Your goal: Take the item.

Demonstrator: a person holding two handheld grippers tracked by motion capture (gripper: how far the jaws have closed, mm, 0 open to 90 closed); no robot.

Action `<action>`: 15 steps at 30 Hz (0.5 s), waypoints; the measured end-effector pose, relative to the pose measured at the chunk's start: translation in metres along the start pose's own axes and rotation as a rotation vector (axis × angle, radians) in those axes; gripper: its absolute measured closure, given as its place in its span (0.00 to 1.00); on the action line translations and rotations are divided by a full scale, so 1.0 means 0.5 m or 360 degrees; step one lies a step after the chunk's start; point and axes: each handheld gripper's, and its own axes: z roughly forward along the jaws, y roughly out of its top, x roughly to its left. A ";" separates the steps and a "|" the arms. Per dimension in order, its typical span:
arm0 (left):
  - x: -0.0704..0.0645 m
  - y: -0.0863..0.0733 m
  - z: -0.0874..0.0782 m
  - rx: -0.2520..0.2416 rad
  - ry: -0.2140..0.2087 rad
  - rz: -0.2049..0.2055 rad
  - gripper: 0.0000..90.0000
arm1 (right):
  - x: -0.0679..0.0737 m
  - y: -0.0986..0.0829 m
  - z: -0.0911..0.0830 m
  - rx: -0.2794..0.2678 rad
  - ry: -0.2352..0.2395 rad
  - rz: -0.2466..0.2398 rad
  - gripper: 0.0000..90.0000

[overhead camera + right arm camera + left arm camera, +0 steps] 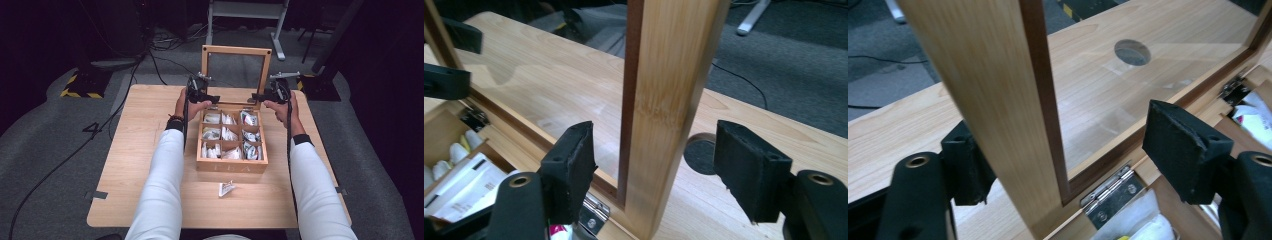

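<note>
Grippers straddling both side rails of lid (pixel 236 50) on tea box (pixel 231 165), lid standing upright over back edge, glass pane framed in wood. Left gripper (pixel 202 95) sitting low on left rail (pixel 998 115), near hinge (pixel 1110 192); jaws spread, rail running between them, left pad touching or almost touching the wood, right pad well apart from it. So released, not clenched. Right gripper (pixel 265 95) mirroring on right rail (pixel 669 100): jaws apart either side, left pad close to inner edge of rail, right pad clear of it. Also released, gripping nothing.

Placing low near hinges probably for control of the swing, one gripper per side keeping lid from twisting. Likely lining up to clamp rails and tip lid down, or steadying it open; cannot tell which from here.

Box resting mid-table (pixel 150 130), nearer far edge, compartments holding white sachets (pixel 227 134). One loose sachet (pixel 226 188) lying on table in front of box, apart from it, toward person's side. Round hole (pixel 1132 52) in table showing through pane behind lid.

Risk, judging by stance: closing on one rail only could rack the frame; pads slipping on smooth wood.
</note>
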 end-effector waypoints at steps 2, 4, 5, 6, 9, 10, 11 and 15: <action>0.004 -0.001 0.000 0.0002 -0.0004 -0.0006 0.30 | 0.003 0.001 0.001 -0.0011 0.0006 -0.0001 0.38; 0.005 -0.002 -0.002 0.0009 -0.0013 -0.0013 0.32 | 0.008 0.002 0.003 -0.0015 0.0035 -0.0002 0.39; 0.004 -0.001 -0.003 0.0010 -0.0009 -0.0007 0.32 | 0.013 0.003 0.005 -0.0014 0.0058 -0.0002 0.41; 0.003 -0.001 -0.004 0.0017 -0.0012 -0.0010 0.32 | 0.018 0.005 0.007 -0.0013 0.0067 -0.0018 0.41; 0.004 -0.001 -0.007 0.0018 -0.0023 -0.0019 0.33 | 0.033 0.010 0.009 -0.0005 0.0029 -0.0048 0.37; 0.003 -0.001 -0.008 0.0018 -0.0020 -0.0020 0.33 | 0.032 0.010 0.008 -0.0001 0.0032 -0.0049 0.38; 0.003 0.000 -0.009 0.0017 -0.0019 -0.0019 0.34 | 0.030 0.009 0.007 -0.0006 0.0036 -0.0038 0.39; 0.003 -0.001 -0.016 0.0011 -0.0035 -0.0010 0.34 | 0.030 0.010 0.000 -0.0008 0.0067 -0.0028 0.40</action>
